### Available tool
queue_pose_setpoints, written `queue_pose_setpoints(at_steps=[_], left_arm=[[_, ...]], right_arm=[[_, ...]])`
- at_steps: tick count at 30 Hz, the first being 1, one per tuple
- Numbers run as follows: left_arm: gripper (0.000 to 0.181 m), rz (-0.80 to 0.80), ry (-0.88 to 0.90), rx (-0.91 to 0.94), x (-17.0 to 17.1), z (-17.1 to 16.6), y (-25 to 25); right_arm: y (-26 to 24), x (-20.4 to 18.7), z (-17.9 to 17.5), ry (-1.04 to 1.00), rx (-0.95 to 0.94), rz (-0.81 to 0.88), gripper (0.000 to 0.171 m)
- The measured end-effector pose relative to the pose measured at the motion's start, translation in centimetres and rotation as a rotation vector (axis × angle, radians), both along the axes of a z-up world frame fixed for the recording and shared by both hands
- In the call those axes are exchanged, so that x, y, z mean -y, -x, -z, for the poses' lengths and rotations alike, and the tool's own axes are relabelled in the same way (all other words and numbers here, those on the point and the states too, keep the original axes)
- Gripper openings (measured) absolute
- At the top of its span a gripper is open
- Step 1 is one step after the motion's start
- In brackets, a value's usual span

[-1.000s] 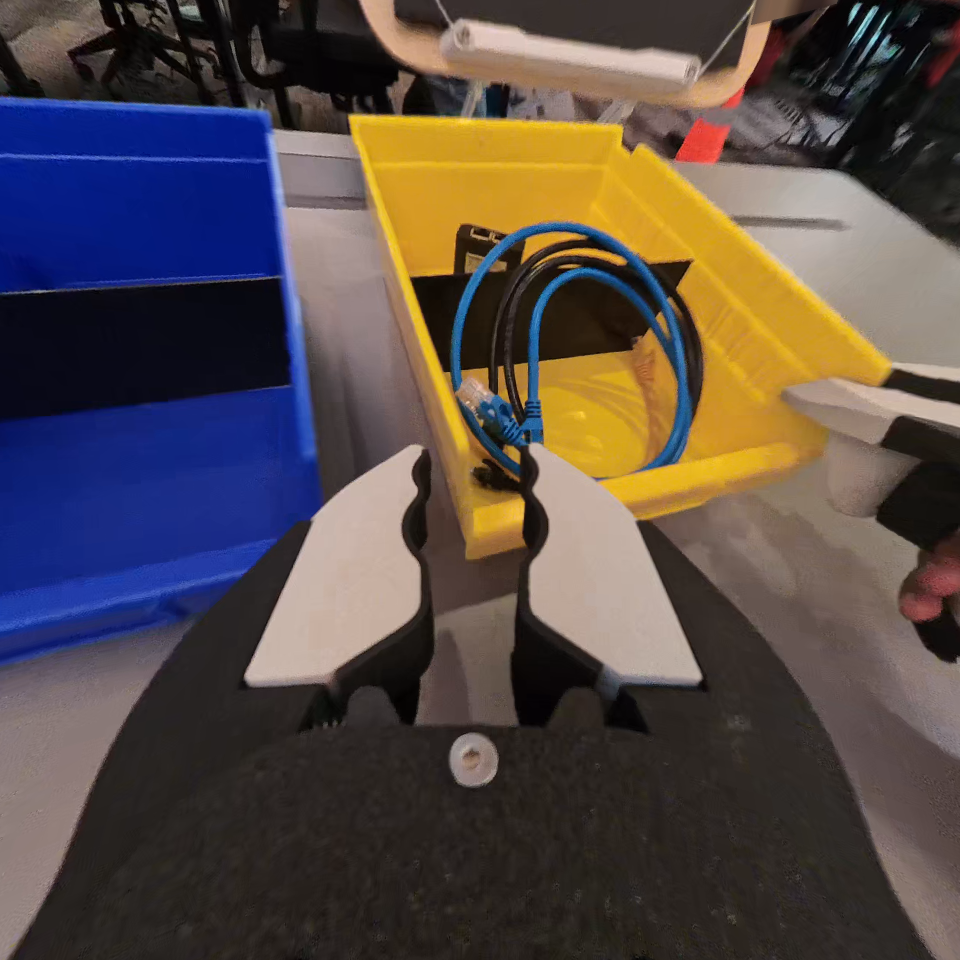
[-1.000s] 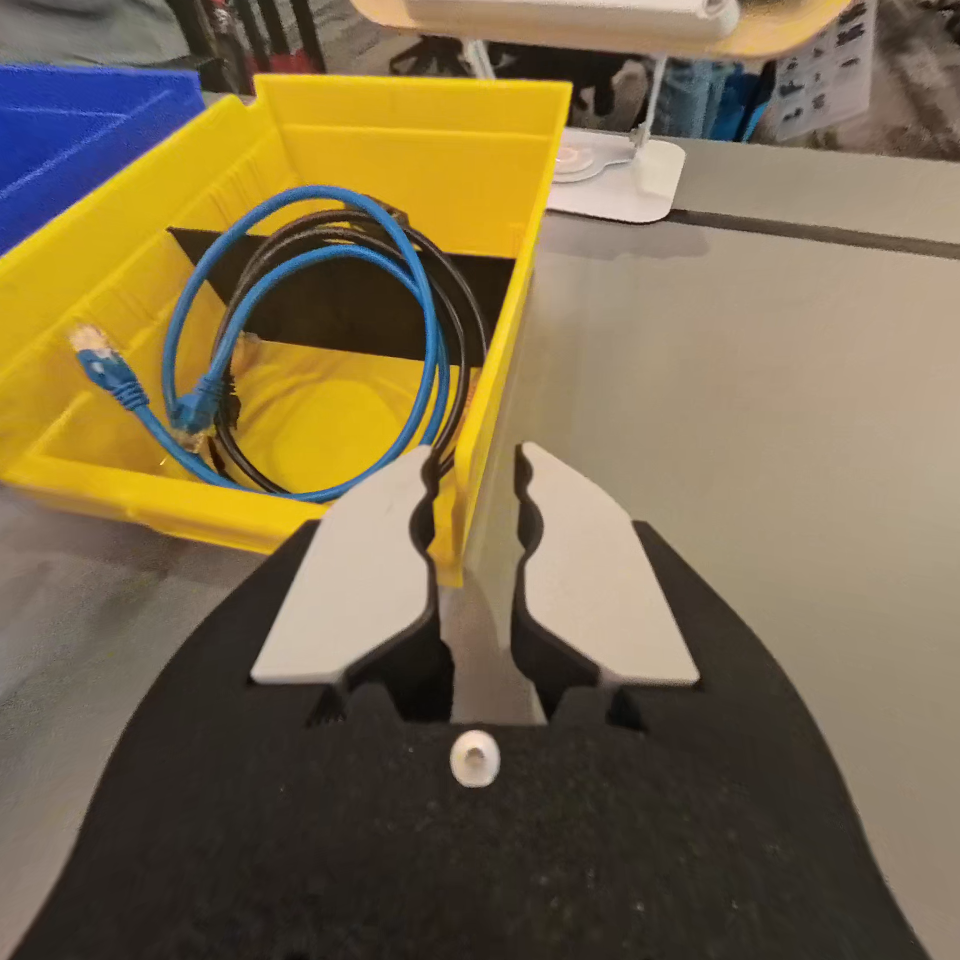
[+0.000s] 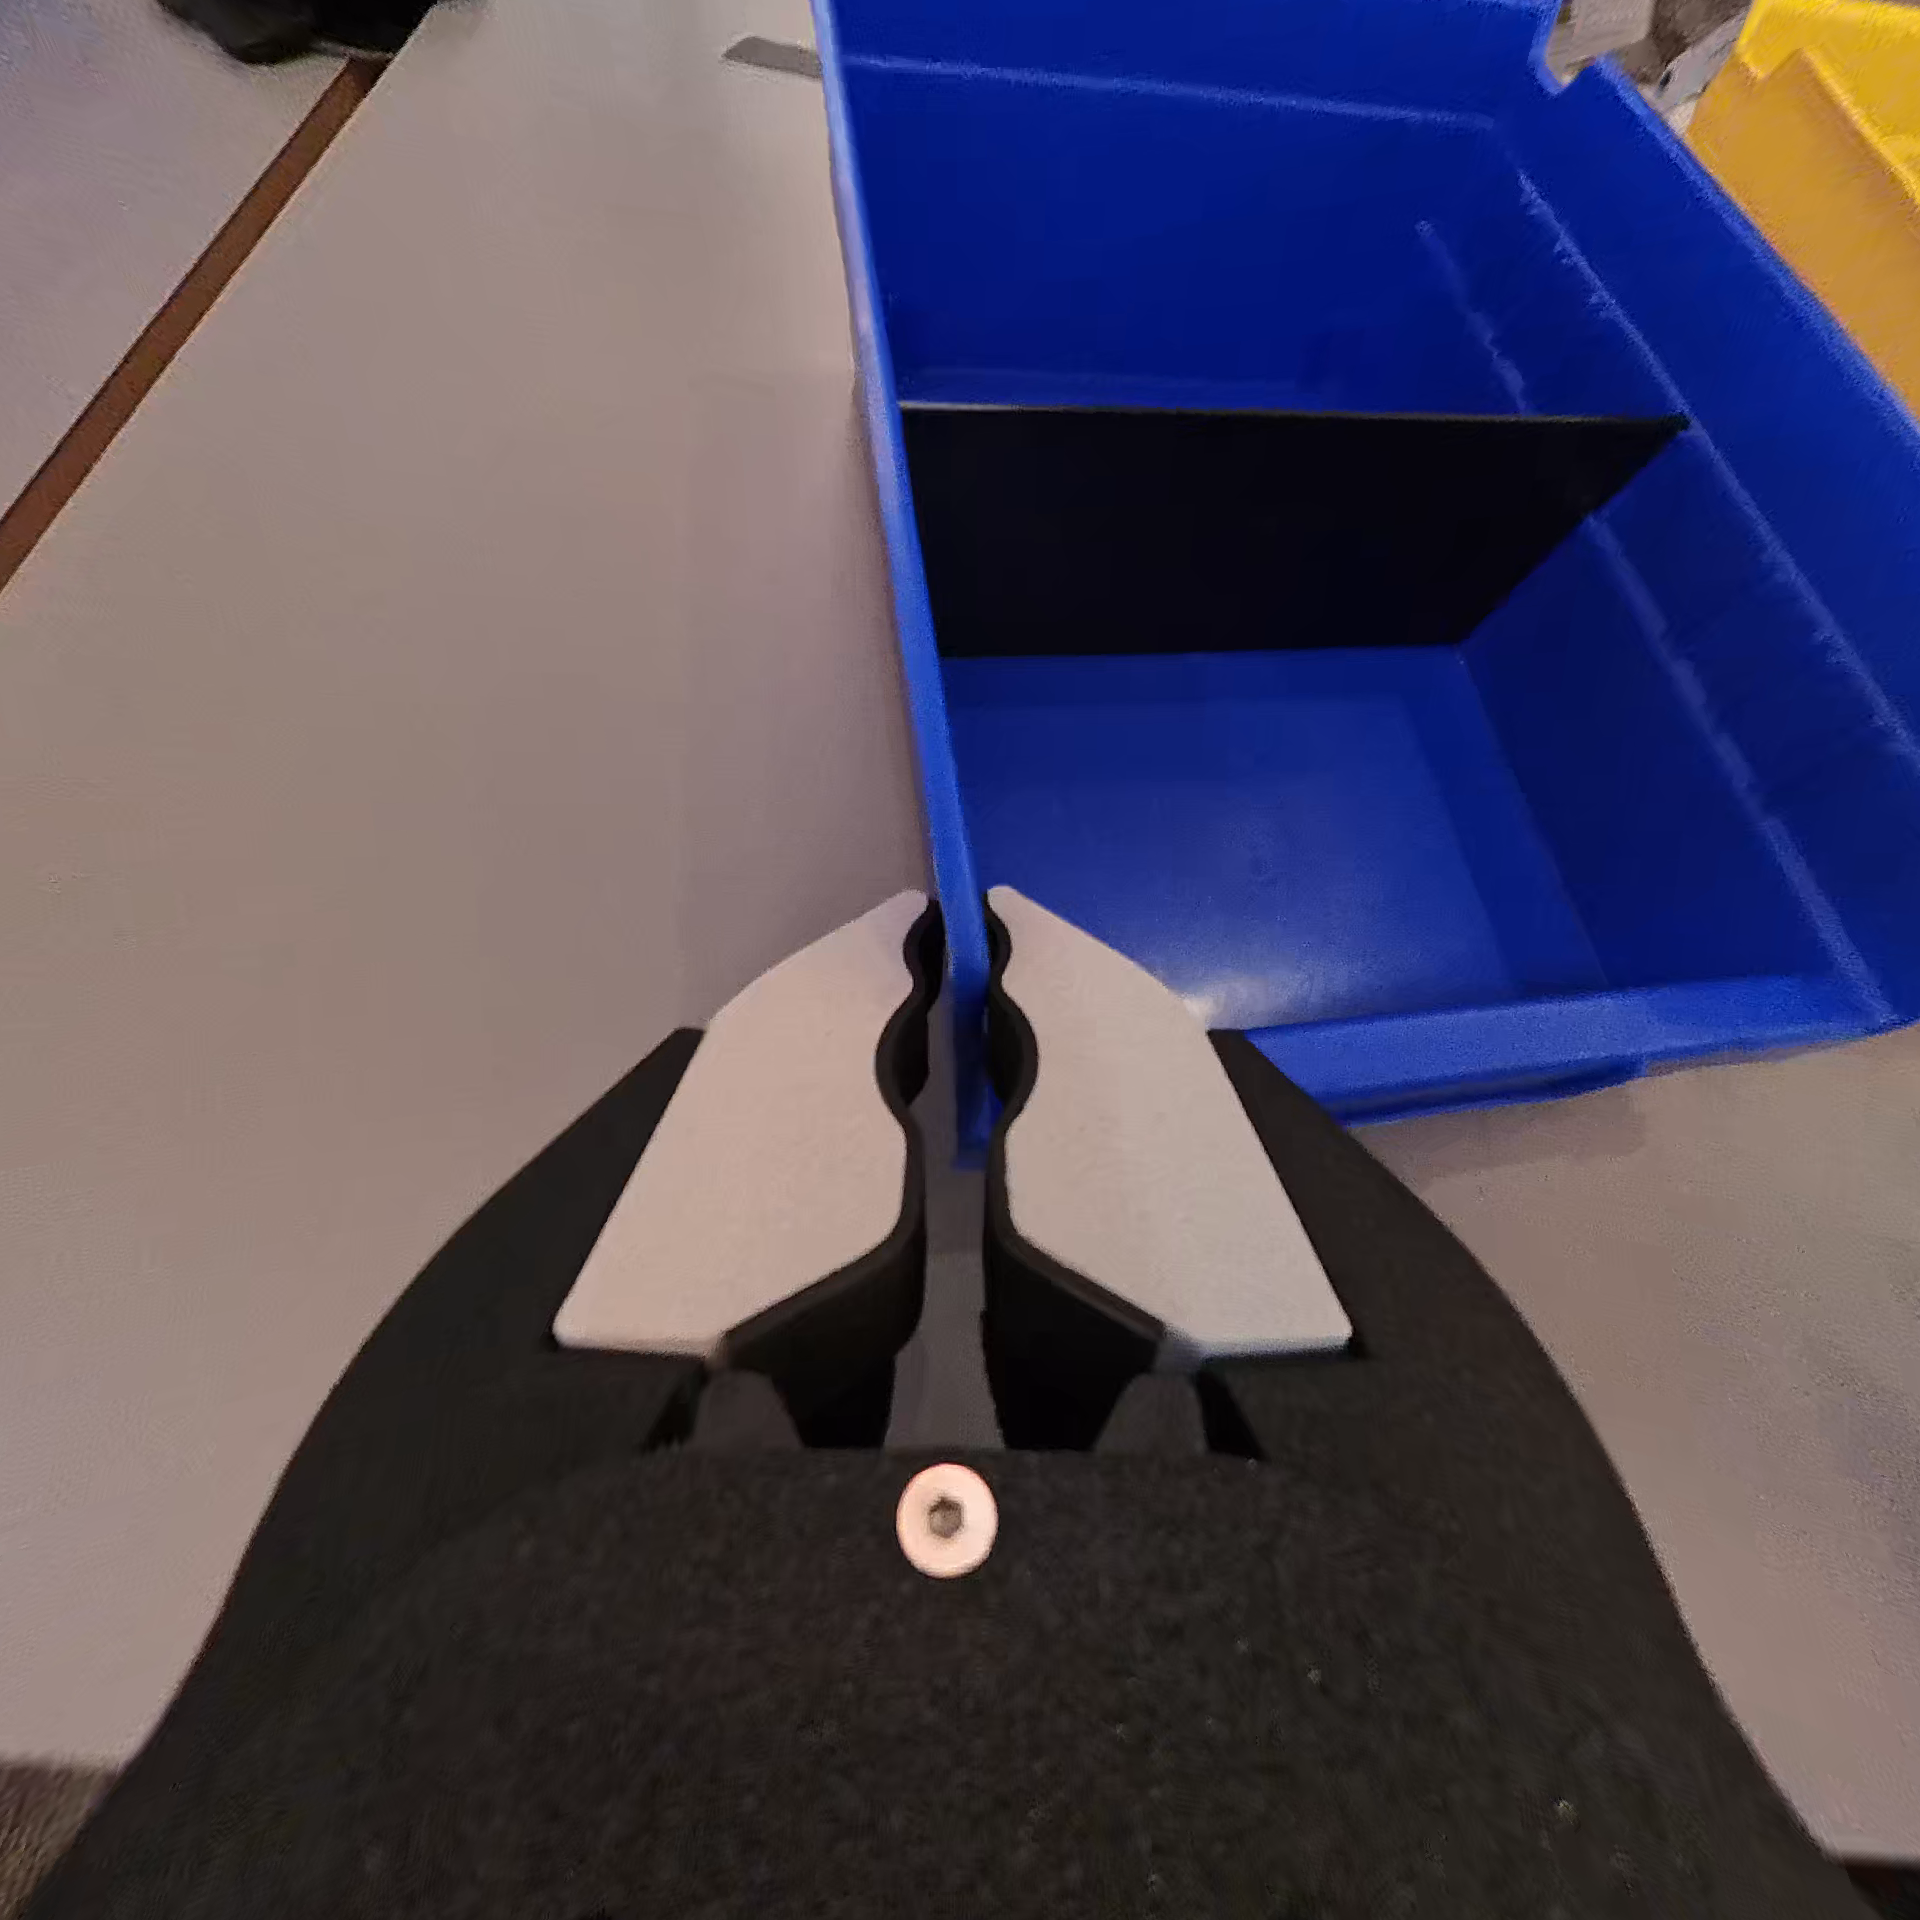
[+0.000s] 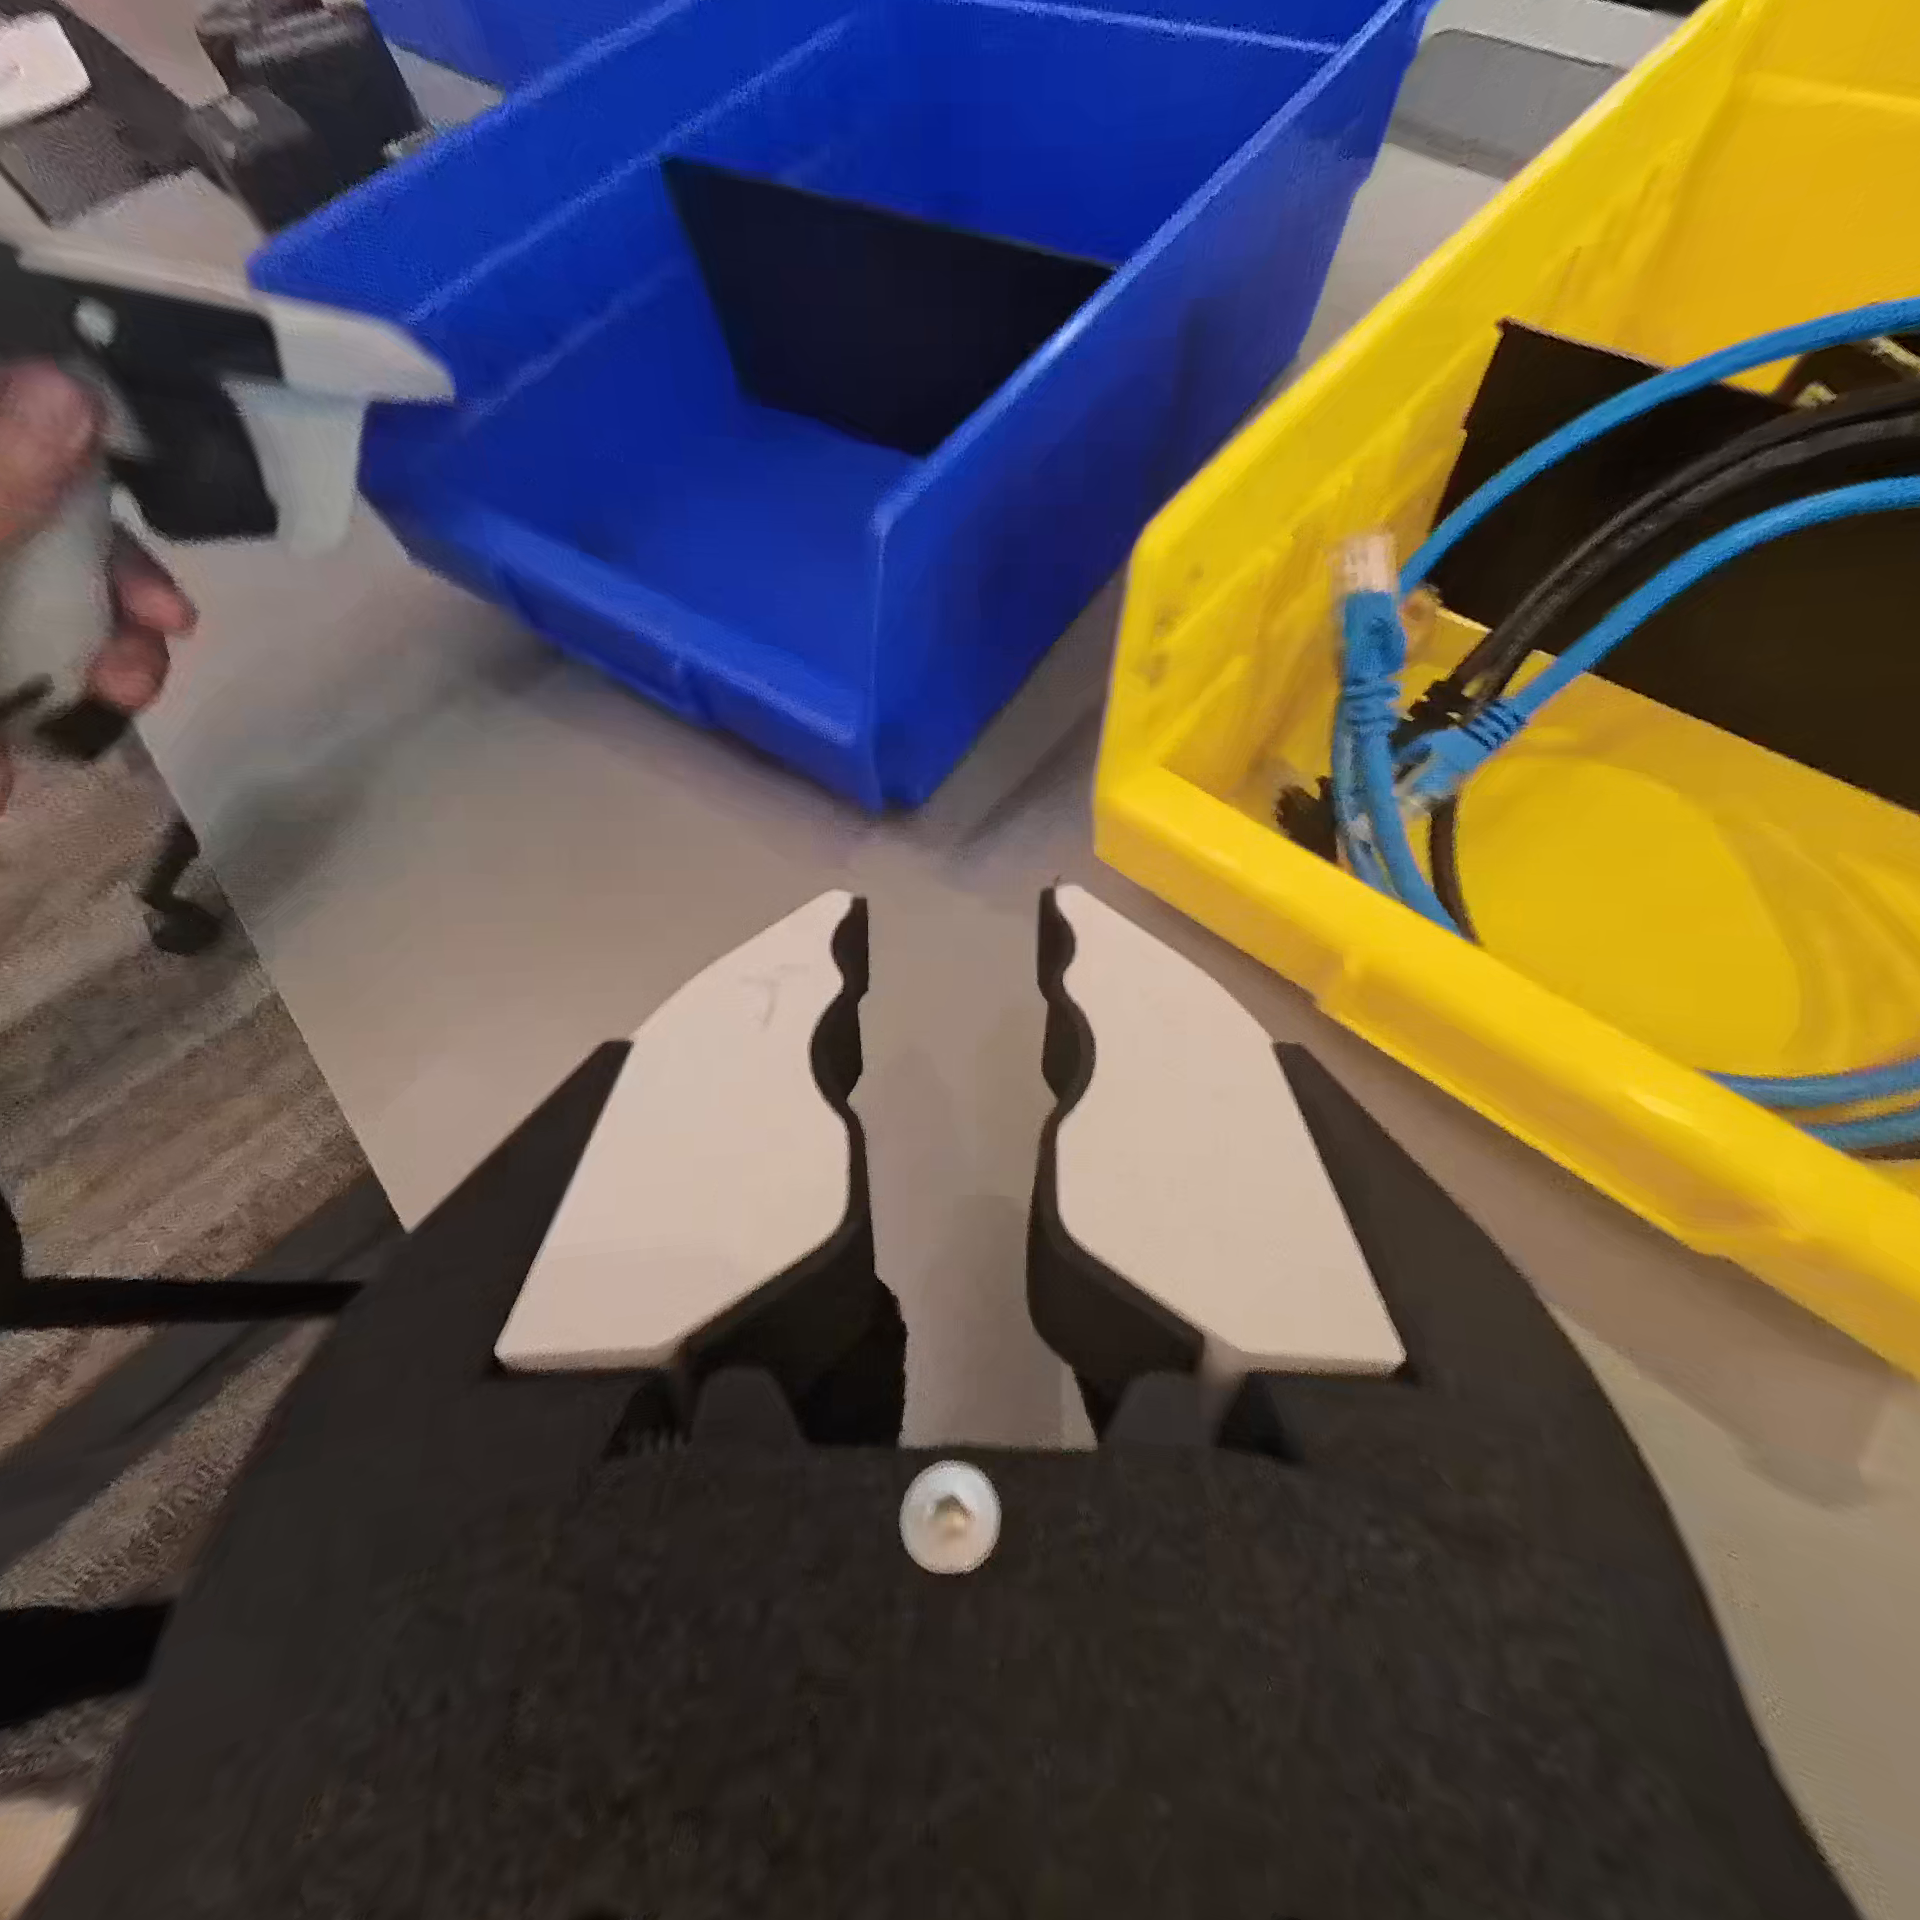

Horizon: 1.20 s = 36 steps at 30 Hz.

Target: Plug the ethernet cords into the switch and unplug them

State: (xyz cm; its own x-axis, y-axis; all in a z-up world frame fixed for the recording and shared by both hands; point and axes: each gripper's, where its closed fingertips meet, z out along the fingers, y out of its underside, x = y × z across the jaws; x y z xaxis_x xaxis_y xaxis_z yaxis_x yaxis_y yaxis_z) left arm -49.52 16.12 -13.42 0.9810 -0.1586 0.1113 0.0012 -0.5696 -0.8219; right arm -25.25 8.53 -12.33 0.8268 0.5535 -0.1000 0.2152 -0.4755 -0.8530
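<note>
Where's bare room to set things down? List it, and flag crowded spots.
Free: the table left of the blue bin; the blue bin's near compartment; the strip between it and the yellow bin. Crowded: the yellow bin, filled by coiled cables.

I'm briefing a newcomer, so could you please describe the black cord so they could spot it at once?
Find the yellow bin beside the blue bin. Coiled inside with a blue cord lies the black cord: the only dark cable there.
</note>
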Motion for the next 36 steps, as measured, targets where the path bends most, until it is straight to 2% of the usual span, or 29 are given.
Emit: queue_pose_setpoints(at_steps=[3,7,8,9,12,16,22,26,29,32,36], left_arm=[[0.005,-0.036,0.010,-0.013,2.9,0.0,-0.2],[0.005,-0.087,0.006,-0.015,6.4,0.0,-1.0],[0.006,-0.101,0.003,-0.011,7.1,0.0,-1.2],[0.006,-0.115,-0.002,0.000,7.8,0.0,-1.4],[0.007,-0.158,-0.011,-0.009,9.5,-0.1,-2.1],[0.005,-0.206,-0.090,-0.130,10.7,-2.5,-1.8],[0.005,-0.199,-0.222,-0.107,10.8,-8.3,-3.4],[0.005,-0.102,-0.315,-0.102,8.8,-13.1,-8.5],[0.005,0.028,-0.350,-0.069,6.7,-14.9,-14.6],[0.005,0.165,-0.348,-0.056,5.0,-15.4,-22.3],[0.006,0.347,-0.319,-0.092,3.7,-14.4,-33.5]], right_arm=[[2.4,-0.8,-0.2,0.015,-0.065,0.011,0.035],[3.8,-2.3,0.2,-0.016,-0.043,0.073,0.034],[4.1,-2.8,0.3,-0.024,-0.044,0.084,0.027],[4.2,-3.1,0.9,-0.021,-0.018,0.092,0.014],[3.5,-3.5,0.8,-0.061,0.114,0.152,0.005],[4.0,-3.0,-1.5,-0.078,0.067,0.148,0.004],[2.1,-2.2,-8.0,-0.244,0.030,0.160,0.004],[-3.4,-2.2,-12.9,-0.354,0.011,0.253,0.005],[-9.8,-2.0,-15.3,-0.412,0.040,0.365,0.005],[-17.4,-1.4,-15.9,-0.403,0.076,0.492,0.005],[-28.2,0.1,-14.0,-0.315,0.076,0.648,0.005]])
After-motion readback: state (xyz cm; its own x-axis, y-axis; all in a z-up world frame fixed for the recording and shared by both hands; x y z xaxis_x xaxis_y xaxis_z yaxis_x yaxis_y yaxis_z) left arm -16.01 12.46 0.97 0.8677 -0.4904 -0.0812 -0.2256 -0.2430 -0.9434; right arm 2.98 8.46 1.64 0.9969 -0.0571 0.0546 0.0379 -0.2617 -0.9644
